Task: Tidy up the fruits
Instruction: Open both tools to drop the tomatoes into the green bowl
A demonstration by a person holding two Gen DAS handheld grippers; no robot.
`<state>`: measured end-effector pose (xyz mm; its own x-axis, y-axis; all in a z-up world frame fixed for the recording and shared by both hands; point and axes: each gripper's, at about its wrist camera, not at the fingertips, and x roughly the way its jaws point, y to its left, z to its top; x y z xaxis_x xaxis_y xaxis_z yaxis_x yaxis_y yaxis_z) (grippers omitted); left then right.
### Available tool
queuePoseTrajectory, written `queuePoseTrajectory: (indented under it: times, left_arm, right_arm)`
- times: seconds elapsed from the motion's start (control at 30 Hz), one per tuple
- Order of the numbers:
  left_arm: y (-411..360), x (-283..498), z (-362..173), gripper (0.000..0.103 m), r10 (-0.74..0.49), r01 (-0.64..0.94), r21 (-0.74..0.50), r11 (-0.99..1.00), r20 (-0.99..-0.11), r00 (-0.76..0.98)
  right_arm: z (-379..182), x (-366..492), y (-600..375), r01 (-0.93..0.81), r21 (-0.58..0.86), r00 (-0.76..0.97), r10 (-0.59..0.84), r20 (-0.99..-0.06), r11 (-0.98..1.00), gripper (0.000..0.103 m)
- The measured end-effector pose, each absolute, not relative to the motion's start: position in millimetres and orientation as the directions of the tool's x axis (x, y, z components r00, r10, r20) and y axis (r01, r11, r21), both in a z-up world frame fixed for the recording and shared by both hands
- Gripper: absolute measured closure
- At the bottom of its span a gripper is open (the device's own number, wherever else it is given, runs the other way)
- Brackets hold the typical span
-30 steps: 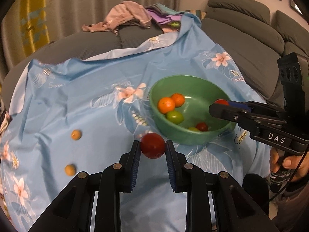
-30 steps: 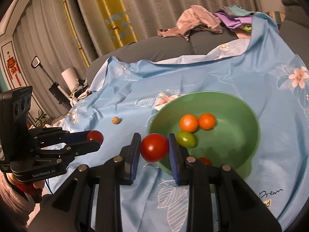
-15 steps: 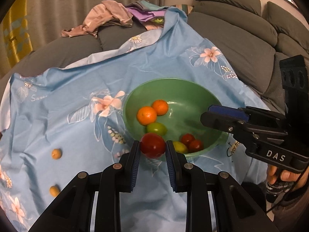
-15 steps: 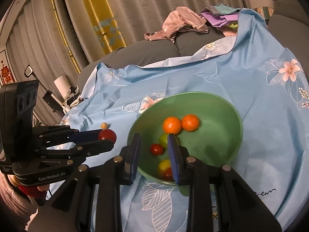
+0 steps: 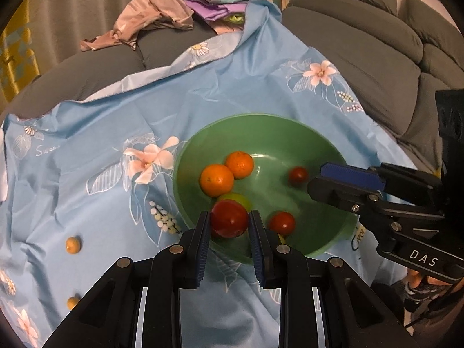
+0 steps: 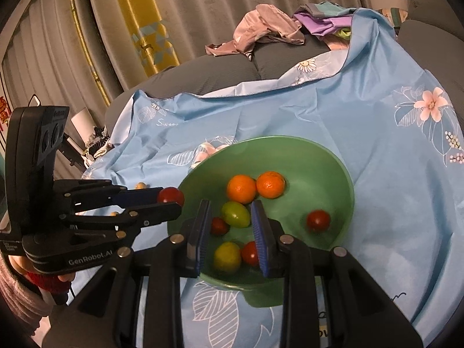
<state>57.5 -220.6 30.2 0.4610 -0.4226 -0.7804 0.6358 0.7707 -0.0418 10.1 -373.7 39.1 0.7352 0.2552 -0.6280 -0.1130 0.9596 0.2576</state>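
Green bowl [image 5: 333, 148] on the blue cloth [image 5: 116, 133] already holds seven fruits, the left gripper [image 5: 229, 226] pinches a red tomato [image 5: 229, 221] over its near rim, the right gripper [image 6: 232, 226] hangs narrow and empty above it, and two small yellow fruits [image 5: 72, 245] wait outside.

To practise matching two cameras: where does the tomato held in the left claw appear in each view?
Left wrist: tomato bottom centre, between the near pads.
Right wrist: left of centre, at the other claw's tip.
Shared landmark: green bowl.
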Motion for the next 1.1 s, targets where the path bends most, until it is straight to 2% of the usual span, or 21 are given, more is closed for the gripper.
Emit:
queuePoseTrajectory:
  times: [0.47,1.1]
  left_arm:
    - [-243.8,65.5,6.7,0.077,-0.4,0.665,-0.029,0.747,-0.817,0.415]
    - [-243.5,57.9,9.6,0.076,-0.394,0.668,-0.011,0.744,-0.814,0.427]
  right_arm:
    - [22.2,18.8,-379.4,-0.075,0.223,0.7,0.211,-0.683,0.972,0.073]
    - [27.5,11.6,-380.4,-0.059,0.21,0.716,0.189,-0.673,0.976,0.072]
